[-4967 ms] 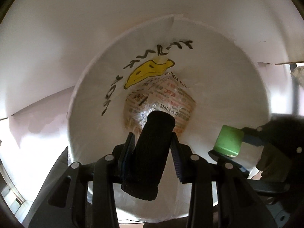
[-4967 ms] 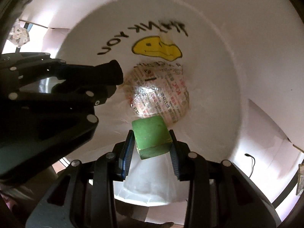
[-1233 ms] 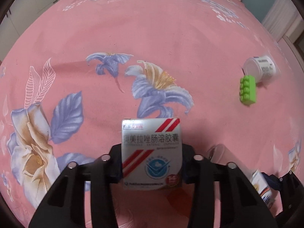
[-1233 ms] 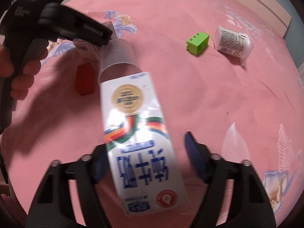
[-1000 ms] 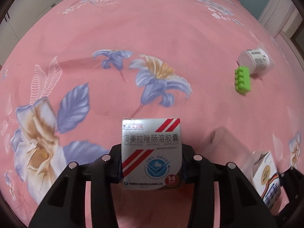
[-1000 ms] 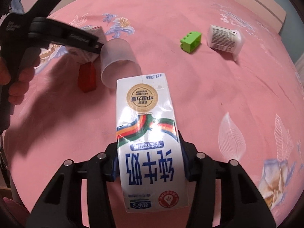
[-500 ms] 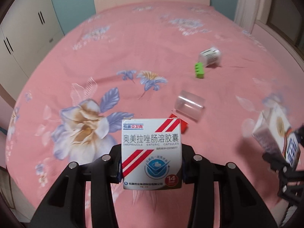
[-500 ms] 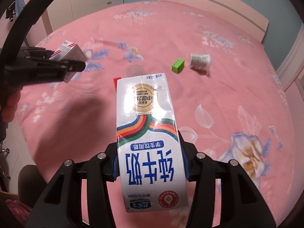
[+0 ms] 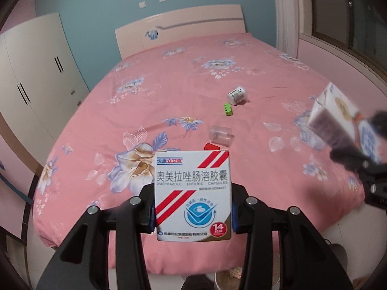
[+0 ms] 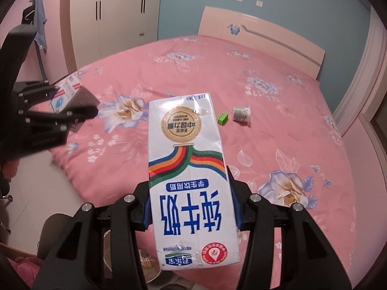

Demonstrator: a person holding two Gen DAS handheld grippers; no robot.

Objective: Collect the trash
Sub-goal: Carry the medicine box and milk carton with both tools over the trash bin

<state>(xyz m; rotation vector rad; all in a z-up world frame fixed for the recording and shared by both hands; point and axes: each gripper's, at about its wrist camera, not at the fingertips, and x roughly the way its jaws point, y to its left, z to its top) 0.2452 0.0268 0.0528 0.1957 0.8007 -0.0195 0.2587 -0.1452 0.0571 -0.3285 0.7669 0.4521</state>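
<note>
Left wrist view. We record the left gripper [image 9: 193,213] clamped on a flat cardboard medicine box [image 9: 192,194]; its fingers [image 9: 151,213] press the two side edges. The box stands upright with its printed face toward the camera and its long axis pointing up and away along the fingers, white with red diagonal stripes, a blue round emblem and "OMEPRAZOLE ENTERIC CAPSULES". Behind it lies the bed [image 9: 241,55], a pink floral sheet, soft and lightly creased. On the sheet we list a clear plastic cup [image 9: 220,134] on its side, a red block [image 9: 212,147] just beside it and partly hidden by the box, a green toy brick [image 9: 228,109], and near that a white labelled tub [image 9: 237,96] tipped over. At the right edge the milk carton [image 9: 338,120] shows blurred, end toward us.

Right wrist view. The right gripper [image 10: 192,211] is closed on the milk carton [image 10: 191,183], fingers [image 10: 146,211] against its long sides. The carton is a tall glossy rectangular pack, long axis pointing forward from the fingers, print upside down, with a gold seal and rainbow band. The green toy brick [image 10: 223,118] and white labelled tub [image 10: 241,114] lie beyond it. Only this view shows the medicine box [image 10: 72,94] from the side, and a wardrobe [image 10: 116,12]; the cup and red block are hidden here.
</note>
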